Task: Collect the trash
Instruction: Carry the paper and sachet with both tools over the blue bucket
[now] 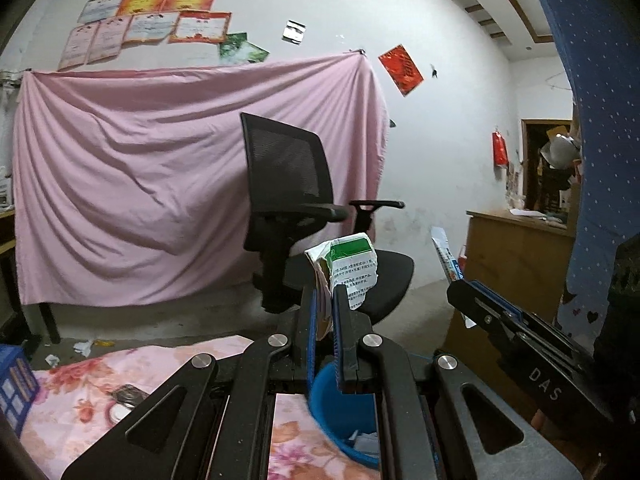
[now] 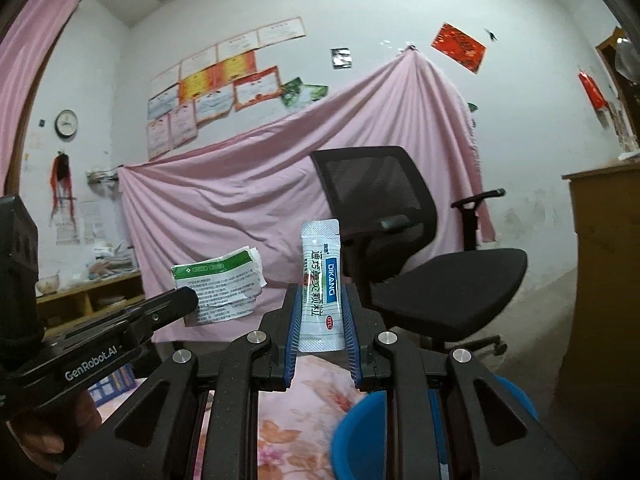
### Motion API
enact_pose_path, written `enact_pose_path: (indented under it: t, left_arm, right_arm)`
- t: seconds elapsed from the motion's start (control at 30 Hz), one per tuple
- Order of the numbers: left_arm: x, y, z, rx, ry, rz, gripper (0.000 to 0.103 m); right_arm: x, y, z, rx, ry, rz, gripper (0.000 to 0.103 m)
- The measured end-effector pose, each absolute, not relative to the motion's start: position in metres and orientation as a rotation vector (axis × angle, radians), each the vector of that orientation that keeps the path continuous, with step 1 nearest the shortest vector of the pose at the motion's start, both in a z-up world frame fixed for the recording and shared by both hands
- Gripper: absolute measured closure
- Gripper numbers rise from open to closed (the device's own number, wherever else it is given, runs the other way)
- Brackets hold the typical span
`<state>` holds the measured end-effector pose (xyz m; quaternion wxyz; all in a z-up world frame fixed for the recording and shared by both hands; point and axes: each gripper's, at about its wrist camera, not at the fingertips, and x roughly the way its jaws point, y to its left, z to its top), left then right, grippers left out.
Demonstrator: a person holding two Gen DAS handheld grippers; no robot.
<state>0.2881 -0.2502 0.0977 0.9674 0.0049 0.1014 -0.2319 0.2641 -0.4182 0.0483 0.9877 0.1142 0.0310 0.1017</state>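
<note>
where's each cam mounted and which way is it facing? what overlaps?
Left wrist: on the left tool, facing level at the pink hung sheet and black mesh office chair; shows its fingers pinching a torn green-and-white paper wrapper, with the right tool at the right edge.
Right wrist: on the right tool, same heading; fingers grip a white-and-blue sachet, left tool and a hand at left.
Shared: sheet, chair, wrapper, sachet, round blue plastic bin below.

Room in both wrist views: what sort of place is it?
Probably a lived-in home room used as a study: certificates taped to the wall, an office chair, and a table under a floral cloth.
</note>
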Motion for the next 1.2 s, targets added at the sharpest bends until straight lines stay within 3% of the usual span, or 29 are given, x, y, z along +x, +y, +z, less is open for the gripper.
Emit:
enact_pose_path:
  t: [0.7,1.2]
  left_arm:
    - [0.345,-0.303,0.032,-0.061,0.578,-0.532,0.098]
    - [0.346,-0.309,0.016,-0.047,0.667,-0.523,0.097]
  right_arm:
    - [0.311,-0.467,0.001,0.339,0.368,0.091,0.084]
    - [0.319,-0.479,-0.004,0.378,0.429,0.078,0.083]
